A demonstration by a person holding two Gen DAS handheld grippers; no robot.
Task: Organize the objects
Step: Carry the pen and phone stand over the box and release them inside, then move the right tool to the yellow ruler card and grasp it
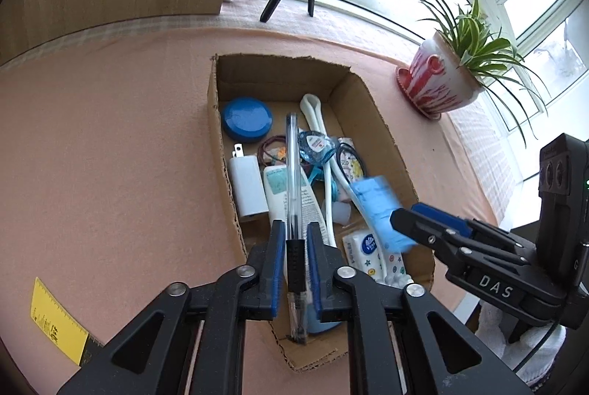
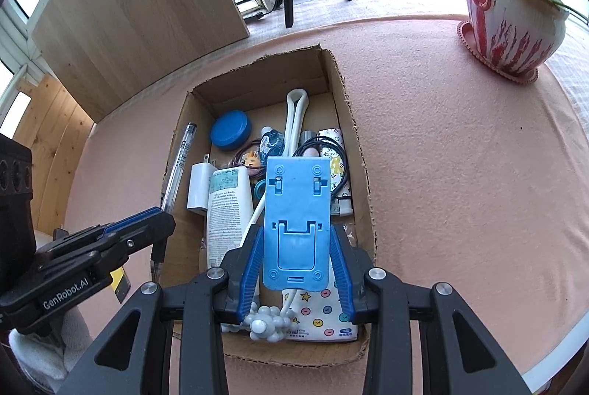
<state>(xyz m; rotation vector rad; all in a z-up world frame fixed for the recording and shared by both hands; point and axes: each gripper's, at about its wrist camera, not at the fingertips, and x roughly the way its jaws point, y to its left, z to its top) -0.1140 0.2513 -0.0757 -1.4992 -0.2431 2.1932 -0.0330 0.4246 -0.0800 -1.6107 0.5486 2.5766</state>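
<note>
my left gripper point(image 1: 296, 240) has a clear pen point(image 1: 293, 181) between its parted jaws above the cardboard box point(image 1: 371, 108); my right gripper point(image 1: 405, 218) carries a blue stand point(image 1: 379, 211) alongside.

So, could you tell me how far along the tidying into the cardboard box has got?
Done: the cardboard box already holds a blue lid, white charger and tissue packet. In hand: the left gripper has a clear pen between its pads, the right gripper a blue phone stand. Left: dropping both in.
</note>
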